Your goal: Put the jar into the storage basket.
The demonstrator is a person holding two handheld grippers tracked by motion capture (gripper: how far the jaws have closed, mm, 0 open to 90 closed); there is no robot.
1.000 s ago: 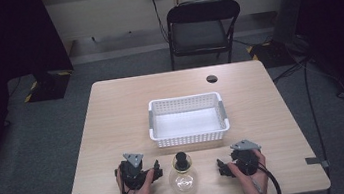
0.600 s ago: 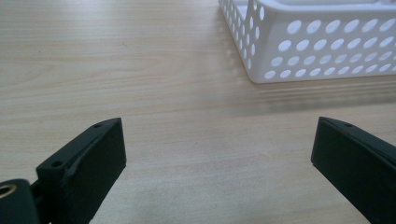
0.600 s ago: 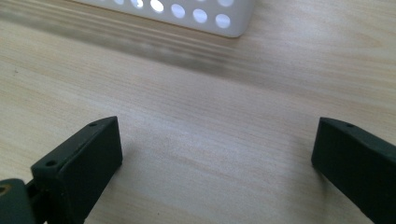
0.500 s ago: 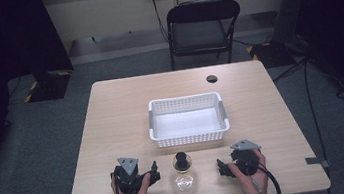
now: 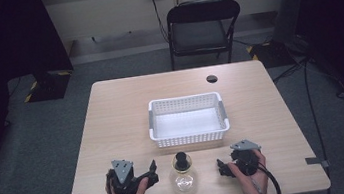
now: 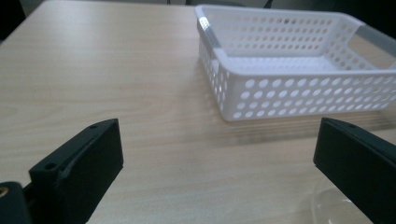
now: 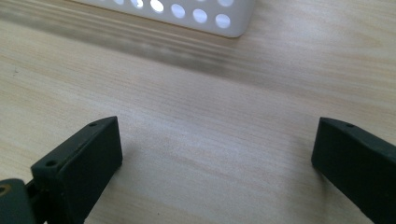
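Observation:
A round clear glass flask (image 5: 183, 178) with a black stopper stands near the table's front edge, between the two grippers. My left gripper (image 5: 153, 173) sits to its left, jaws open and pointing toward it, a short gap away. In the left gripper view the left gripper (image 6: 217, 154) holds nothing, and the flask (image 6: 329, 210) shows as a glassy edge by the right jaw. My right gripper (image 5: 220, 168) lies to the flask's right, open and apart from it. In the right gripper view the right gripper (image 7: 217, 149) has bare table between its jaws.
A white perforated basket (image 5: 189, 136) sits empty at the table's middle, just behind the flask; it also appears as the basket (image 6: 280, 93) and the basket's corner (image 7: 187, 11). A small black disc (image 5: 212, 78) lies at the far right. A folding chair (image 5: 203, 27) stands beyond the table.
My left gripper has drawn back a little to the left and toward the front edge. The right gripper and the flask have stayed put.

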